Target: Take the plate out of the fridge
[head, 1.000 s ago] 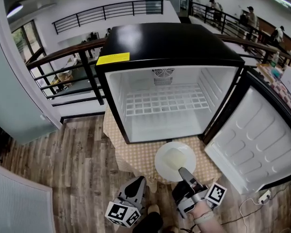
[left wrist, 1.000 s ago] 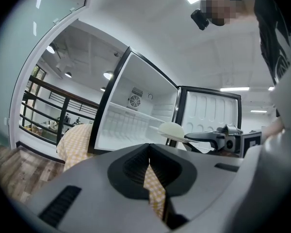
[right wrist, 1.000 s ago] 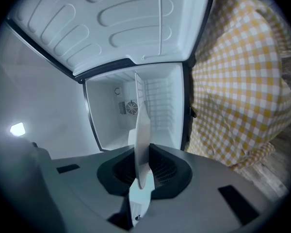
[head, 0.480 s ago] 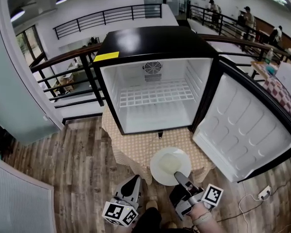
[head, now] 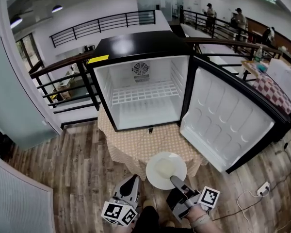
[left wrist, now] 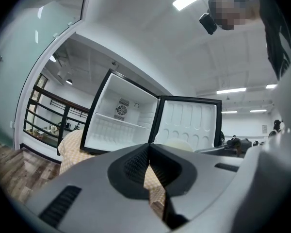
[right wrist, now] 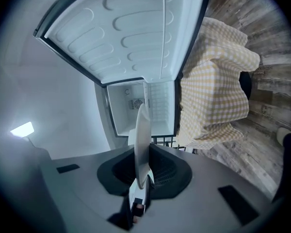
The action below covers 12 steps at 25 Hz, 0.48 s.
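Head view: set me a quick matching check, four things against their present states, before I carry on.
Things:
1. plate
2. fridge door
3. left gripper
4. checked cloth

States:
A. jaws together, nothing between them
B. draped under the fridge
C. held by its rim in the right gripper
D. swung wide open

Pairs: 1-C, 2-D, 3-A, 4-B

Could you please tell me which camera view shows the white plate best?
The head view: the plate shows whole and round, its near rim in the right gripper. The right gripper view shows it only edge-on between the jaws; the left gripper view catches just a pale sliver.
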Available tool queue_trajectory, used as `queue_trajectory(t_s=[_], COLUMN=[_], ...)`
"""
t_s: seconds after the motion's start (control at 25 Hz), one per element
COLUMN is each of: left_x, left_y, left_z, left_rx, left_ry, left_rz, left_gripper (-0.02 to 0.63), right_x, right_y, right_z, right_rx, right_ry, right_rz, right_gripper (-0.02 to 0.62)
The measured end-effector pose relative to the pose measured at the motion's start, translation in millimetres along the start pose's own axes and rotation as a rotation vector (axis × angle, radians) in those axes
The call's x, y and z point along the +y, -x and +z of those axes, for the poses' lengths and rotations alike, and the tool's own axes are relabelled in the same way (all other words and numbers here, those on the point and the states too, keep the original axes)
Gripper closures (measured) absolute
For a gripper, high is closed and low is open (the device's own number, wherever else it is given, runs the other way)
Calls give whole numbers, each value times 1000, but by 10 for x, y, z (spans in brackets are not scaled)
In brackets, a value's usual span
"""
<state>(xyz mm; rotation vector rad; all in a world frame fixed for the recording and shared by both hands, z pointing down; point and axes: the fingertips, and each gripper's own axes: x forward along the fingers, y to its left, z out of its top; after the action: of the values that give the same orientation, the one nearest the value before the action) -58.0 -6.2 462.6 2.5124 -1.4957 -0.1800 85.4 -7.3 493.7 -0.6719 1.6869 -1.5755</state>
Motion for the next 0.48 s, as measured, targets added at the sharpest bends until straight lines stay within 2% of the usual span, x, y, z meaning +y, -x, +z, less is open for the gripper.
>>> queue_trajectory(t_s=[0.48], left_x=[-556], left_y=[430], left_z=[-73], left_rx=[-32], left_ry=[5], left_rz=[6], left_gripper=[598], right_x=[106], right_y=[624], right_z=[-353], right_rx=[58], right_ry=[-3], right_rz=[-2], right_gripper=[538])
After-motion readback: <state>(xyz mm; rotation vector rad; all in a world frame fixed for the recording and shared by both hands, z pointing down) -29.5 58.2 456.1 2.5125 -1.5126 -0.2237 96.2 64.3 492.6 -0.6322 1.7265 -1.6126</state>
